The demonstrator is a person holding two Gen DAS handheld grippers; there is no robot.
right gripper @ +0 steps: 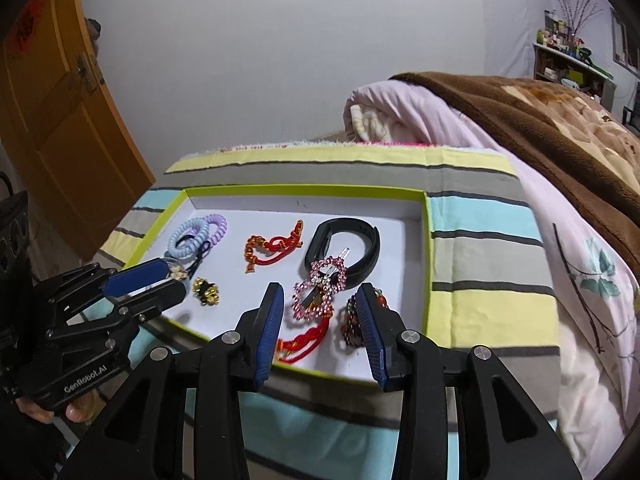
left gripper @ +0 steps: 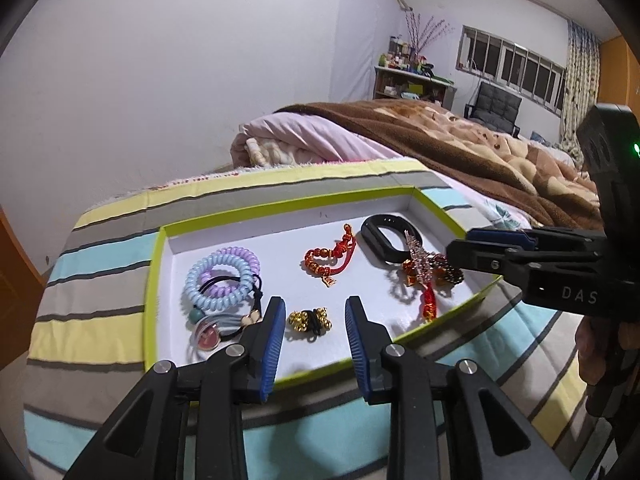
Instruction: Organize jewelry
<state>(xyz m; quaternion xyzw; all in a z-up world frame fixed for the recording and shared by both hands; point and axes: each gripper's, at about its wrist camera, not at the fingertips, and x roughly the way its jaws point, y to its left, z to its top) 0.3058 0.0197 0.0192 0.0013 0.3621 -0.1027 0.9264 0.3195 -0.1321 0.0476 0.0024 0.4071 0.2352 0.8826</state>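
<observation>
Left tongs (left gripper: 314,310): blue-padded fingers spread wide, holding nothing, poised over the near edge of the tray (left gripper: 154,280). Gold bell hair tie (left gripper: 310,319) lies on the tray floor between the two fingertips, not touched

Right tongs (right gripper: 320,298): also spread wide, empty. Pink rhinestone hair clip (right gripper: 320,290) sits in the gap between the fingers; beaded bracelet (right gripper: 352,322) lies against the right finger, partly hidden by it; whether it touches, cannot tell. Red braided cord (right gripper: 300,342) trails from under the clip toward the near tray wall

Tray is shallow, white inside, lime-green rim, resting on a striped cloth (right gripper: 480,256) on the bed. All jewelry is inside it:
- left end: blue and purple coil hair ties (left gripper: 220,276), overlapping, with black elastic and a pink-disc tie (left gripper: 208,336) just nearer
- middle: red cord bracelet (left gripper: 330,258) with beads and a gold charm
- right: black wristband (right gripper: 346,250), the clip's metal pin overlapping its near side

Beyond the tray: pink quilt (right gripper: 400,116) rolled up, brown blanket (right gripper: 560,132) over the bed, orange door (right gripper: 52,120) at the left
</observation>
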